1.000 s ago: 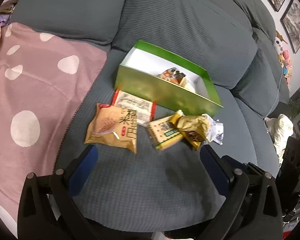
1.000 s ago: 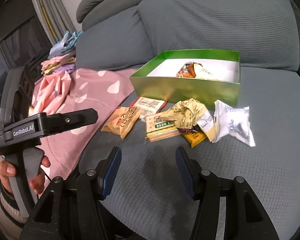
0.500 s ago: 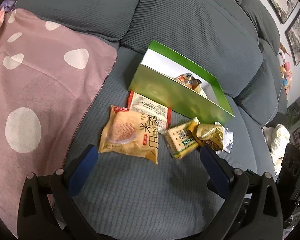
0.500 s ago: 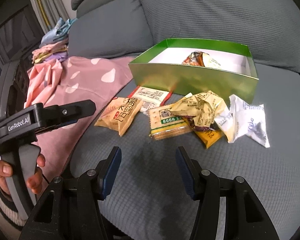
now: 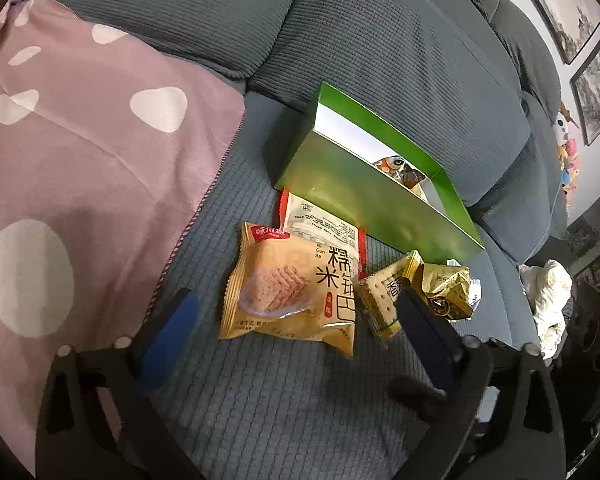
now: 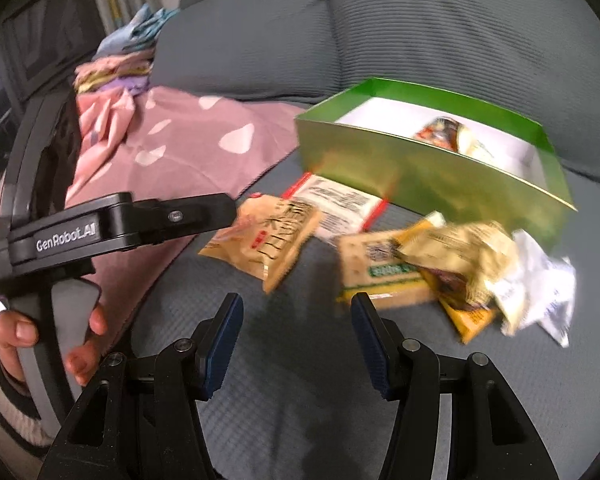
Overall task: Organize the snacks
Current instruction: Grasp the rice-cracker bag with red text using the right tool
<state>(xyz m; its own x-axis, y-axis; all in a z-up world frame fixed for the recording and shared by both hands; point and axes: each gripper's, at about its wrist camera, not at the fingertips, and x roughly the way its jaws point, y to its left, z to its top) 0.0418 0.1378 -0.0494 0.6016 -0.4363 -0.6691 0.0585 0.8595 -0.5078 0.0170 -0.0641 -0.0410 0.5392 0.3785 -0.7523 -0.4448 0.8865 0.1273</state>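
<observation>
An open green box (image 5: 364, 196) (image 6: 432, 176) sits on the grey sofa seat with a wrapped snack (image 5: 400, 168) inside. In front of it lie an orange rice-cracker packet (image 5: 292, 292) (image 6: 268, 240), a white-and-red packet (image 5: 324, 224), a soda-cracker pack (image 5: 380, 300) (image 6: 380, 276), a crumpled gold wrapper (image 5: 446, 288) (image 6: 464, 256) and a white packet (image 6: 544, 292). My left gripper (image 5: 296, 312) is open, its fingers straddling the orange packet. My right gripper (image 6: 296, 312) is open and empty, just short of the snacks.
A pink blanket with white spots (image 5: 80, 152) (image 6: 180, 144) covers the seat to the left. Folded clothes (image 6: 116, 64) are piled at the far left. The sofa back cushions (image 5: 380, 40) rise behind the box. A white cloth (image 5: 548, 296) lies at the right.
Both grippers have moved forward and closer to the snacks. The left one now has the orange packet between its open fingers. The right view is blurred from motion.
</observation>
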